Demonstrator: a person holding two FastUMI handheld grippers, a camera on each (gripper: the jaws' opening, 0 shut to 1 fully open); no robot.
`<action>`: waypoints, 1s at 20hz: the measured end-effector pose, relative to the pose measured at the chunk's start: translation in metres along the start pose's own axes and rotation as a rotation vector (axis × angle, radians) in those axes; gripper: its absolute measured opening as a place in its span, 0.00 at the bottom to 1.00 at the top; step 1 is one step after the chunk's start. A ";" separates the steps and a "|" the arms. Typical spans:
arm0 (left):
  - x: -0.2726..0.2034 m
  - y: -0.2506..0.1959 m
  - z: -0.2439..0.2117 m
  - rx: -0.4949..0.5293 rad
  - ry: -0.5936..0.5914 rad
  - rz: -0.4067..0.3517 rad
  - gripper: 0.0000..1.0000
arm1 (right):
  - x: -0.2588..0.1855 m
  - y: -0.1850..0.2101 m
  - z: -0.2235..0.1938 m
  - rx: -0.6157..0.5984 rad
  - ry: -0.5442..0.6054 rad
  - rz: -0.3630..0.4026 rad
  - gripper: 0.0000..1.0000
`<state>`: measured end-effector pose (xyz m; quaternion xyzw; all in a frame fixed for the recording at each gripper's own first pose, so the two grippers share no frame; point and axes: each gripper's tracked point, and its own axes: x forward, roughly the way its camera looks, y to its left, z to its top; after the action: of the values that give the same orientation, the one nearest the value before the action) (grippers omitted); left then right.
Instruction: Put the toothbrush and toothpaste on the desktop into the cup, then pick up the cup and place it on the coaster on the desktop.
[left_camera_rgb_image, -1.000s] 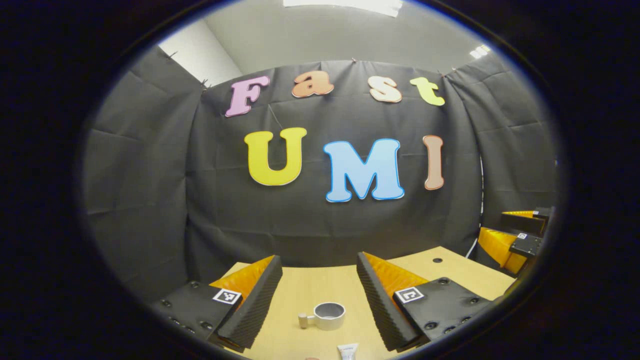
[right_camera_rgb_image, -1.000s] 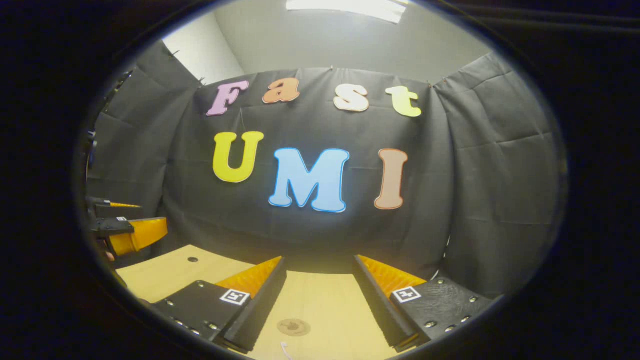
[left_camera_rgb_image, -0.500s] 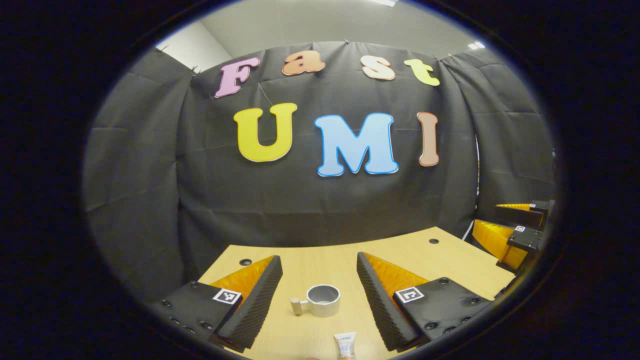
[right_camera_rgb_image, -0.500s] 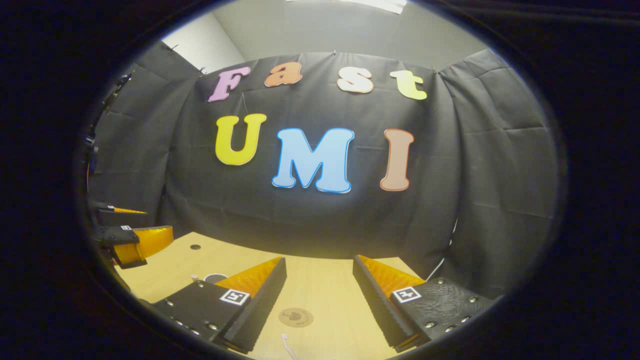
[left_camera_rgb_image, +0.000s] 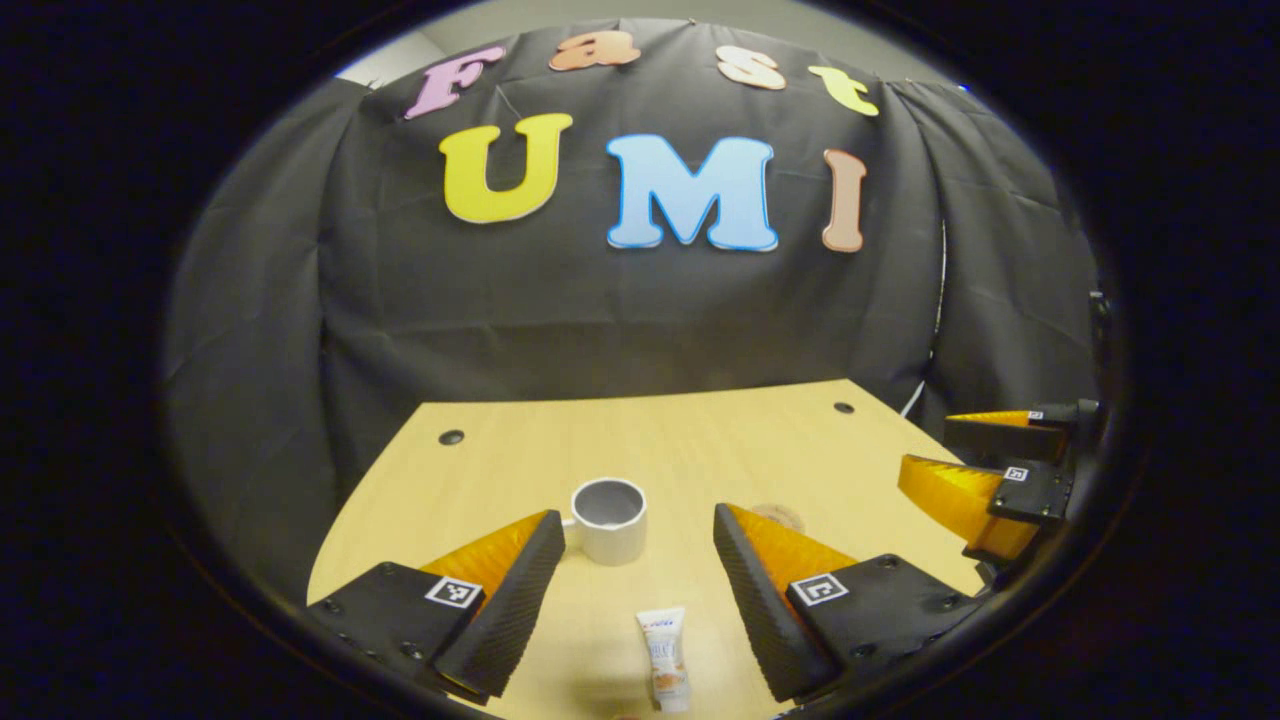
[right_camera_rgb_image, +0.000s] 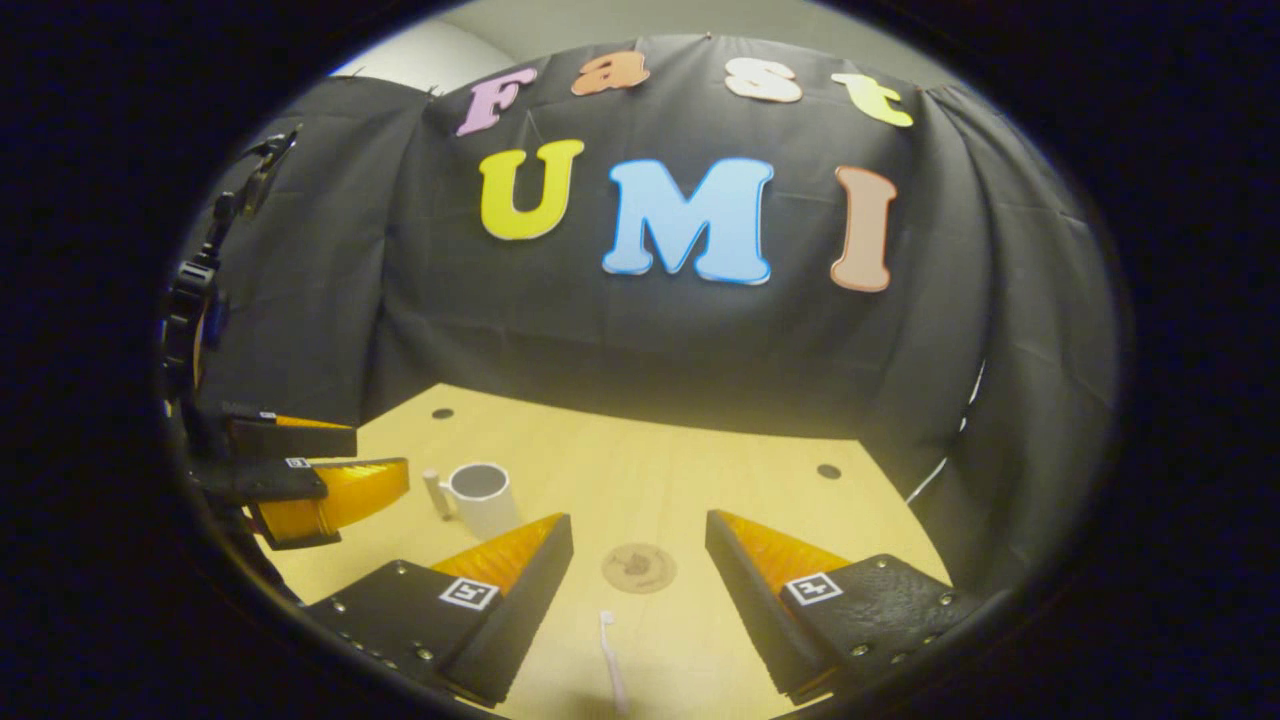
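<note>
— While both pairs of tongs hang over the bench (left_camera_rgb_image: 500, 460), what does the surface look like?

— Pale wood grain, smooth, with a curved far edge and small round dark holes (left_camera_rgb_image: 451, 437) near the back corners. Black creased cloth (left_camera_rgb_image: 620, 310) hangs close behind it.

— Going left to right in the left gripper view?

— The left tongs (left_camera_rgb_image: 638, 565) stand spread wide with nothing between the fingers; the inner faces are ribbed and wedge-shaped. Between them, farther off, stands the cup (left_camera_rgb_image: 609, 520), a pale cylinder, upright, matte, its handle on the left partly hidden by the left finger. Nearer the camera lies the toothpaste (left_camera_rgb_image: 664, 660), a small soft tube, flat on the wood, pointing along the view. Behind the right finger a sliver of the round coaster (left_camera_rgb_image: 778, 515) shows. At the far right the right tongs (left_camera_rgb_image: 975, 460) hover, spread too.

— And the right gripper view?

— At the left edge the left tongs (right_camera_rgb_image: 320, 465) hover just beside the cup (right_camera_rgb_image: 482, 497), whose stubby handle (right_camera_rgb_image: 436, 493) has a rounded knob end. The right tongs (right_camera_rgb_image: 638, 560) are spread and hold nothing. Between their fingers lies the coaster (right_camera_rgb_image: 639, 567), a thin brown disc with a faint pattern, flat on the bench (right_camera_rgb_image: 700, 480). Nearer lies the toothbrush (right_camera_rgb_image: 611, 670), slim and white, head toward the coaster, apart from it.

— Anything in the cup?

— What shows of its inside looks grey and bare.
</note>
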<state>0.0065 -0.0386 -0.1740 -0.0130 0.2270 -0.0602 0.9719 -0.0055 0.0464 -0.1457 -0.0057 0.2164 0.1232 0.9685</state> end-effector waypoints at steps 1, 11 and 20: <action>0.004 -0.003 -0.013 0.002 0.033 -0.008 0.96 | 0.004 0.004 -0.014 0.001 0.042 0.019 0.89; 0.030 -0.017 -0.136 -0.072 0.372 -0.064 0.96 | 0.013 0.032 -0.123 0.021 0.465 0.120 0.90; 0.032 -0.003 -0.212 -0.098 0.632 -0.025 0.95 | -0.004 0.026 -0.150 0.013 0.773 0.122 0.92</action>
<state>-0.0593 -0.0446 -0.3777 -0.0433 0.5202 -0.0622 0.8507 -0.0778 0.0611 -0.2786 -0.0326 0.5660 0.1681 0.8065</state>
